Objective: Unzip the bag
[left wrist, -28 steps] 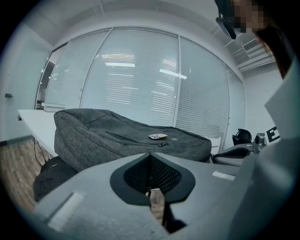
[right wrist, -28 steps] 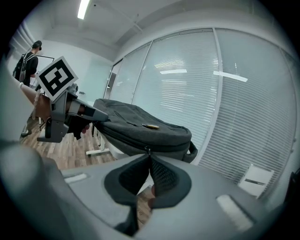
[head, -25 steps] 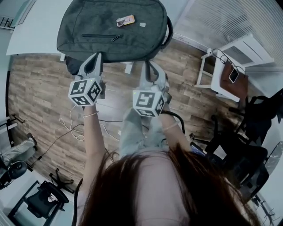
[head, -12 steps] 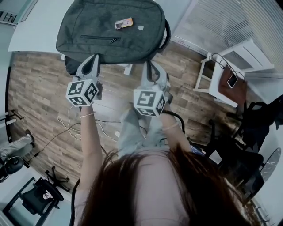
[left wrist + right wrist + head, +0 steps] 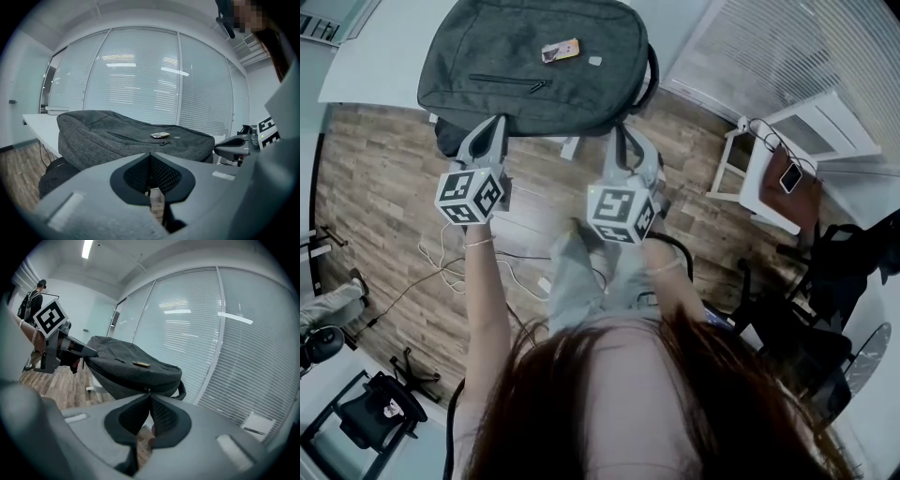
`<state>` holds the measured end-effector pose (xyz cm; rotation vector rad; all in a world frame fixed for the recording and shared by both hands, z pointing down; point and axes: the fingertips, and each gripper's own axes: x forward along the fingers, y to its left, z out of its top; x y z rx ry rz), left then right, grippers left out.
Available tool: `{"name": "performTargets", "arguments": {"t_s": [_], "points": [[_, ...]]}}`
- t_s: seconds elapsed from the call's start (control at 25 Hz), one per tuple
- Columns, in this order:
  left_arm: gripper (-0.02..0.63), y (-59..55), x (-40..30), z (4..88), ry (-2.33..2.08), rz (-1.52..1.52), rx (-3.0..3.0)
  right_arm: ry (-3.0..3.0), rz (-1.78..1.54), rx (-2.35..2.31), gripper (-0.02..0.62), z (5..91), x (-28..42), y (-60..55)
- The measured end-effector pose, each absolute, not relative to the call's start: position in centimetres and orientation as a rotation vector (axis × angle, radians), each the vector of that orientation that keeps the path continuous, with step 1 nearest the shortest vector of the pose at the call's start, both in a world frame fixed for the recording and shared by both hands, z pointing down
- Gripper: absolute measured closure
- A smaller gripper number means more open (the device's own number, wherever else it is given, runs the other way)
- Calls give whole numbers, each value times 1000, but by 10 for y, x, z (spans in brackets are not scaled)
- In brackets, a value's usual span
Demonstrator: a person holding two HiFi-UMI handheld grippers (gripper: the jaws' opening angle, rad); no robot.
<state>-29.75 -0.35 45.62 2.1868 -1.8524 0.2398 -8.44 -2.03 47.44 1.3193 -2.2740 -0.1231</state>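
Bag [image 5: 534, 56] lies flat on the white bench [image 5: 366, 80], near edge overhanging it. Left tongs [image 5: 150, 154] are closed on nothing, tips near the bag's near side; right tongs [image 5: 149, 395] also closed, tips right at a small pull [image 5: 148, 390] on the side seam, can't tell whether it's actually pinched. I'd confirm the bite on that pull first, reopen the left and clamp fabric beside the zip so the bag can't slide off the bench, then drag along the seam line, steady, following the corner curve instead of yanking outward.
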Motion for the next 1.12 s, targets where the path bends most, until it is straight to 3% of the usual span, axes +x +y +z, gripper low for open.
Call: {"name": "performTargets", "arguments": {"t_s": [1.12], "points": [[598,-3,-295,457,-1919,275,2157,-2289,-179,1133,583,469,-55,-64]]}}
